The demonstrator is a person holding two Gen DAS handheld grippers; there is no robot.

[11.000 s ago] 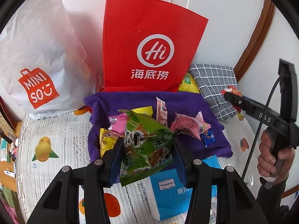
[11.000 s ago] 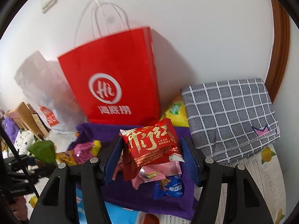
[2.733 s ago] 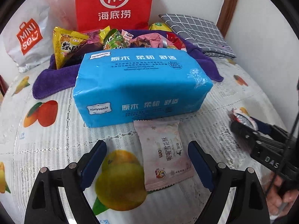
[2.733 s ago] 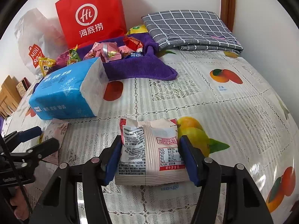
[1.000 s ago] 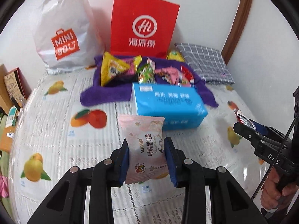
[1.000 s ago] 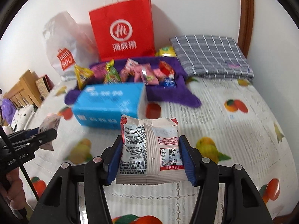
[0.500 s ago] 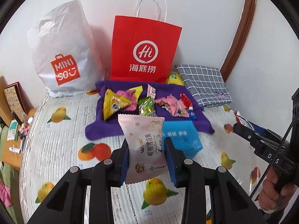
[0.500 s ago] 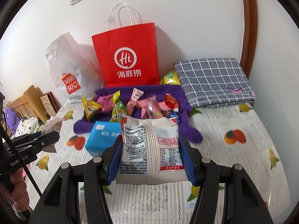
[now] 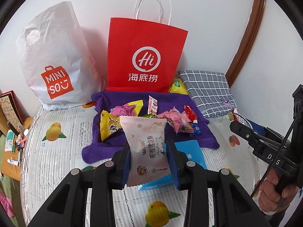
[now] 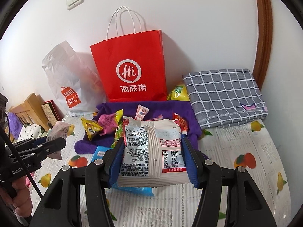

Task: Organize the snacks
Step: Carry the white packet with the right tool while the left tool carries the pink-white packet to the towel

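Between each hand-held gripper's pads, a snack is clamped: pink packet (image 9: 149, 147) left, white packet (image 10: 153, 151) right.

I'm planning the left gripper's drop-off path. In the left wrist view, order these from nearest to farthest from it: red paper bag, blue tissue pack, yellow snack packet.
1. Blue tissue pack, just beyond the left gripper.
2. Yellow snack packet, on the purple cloth, left.
3. Red paper bag, against the wall.
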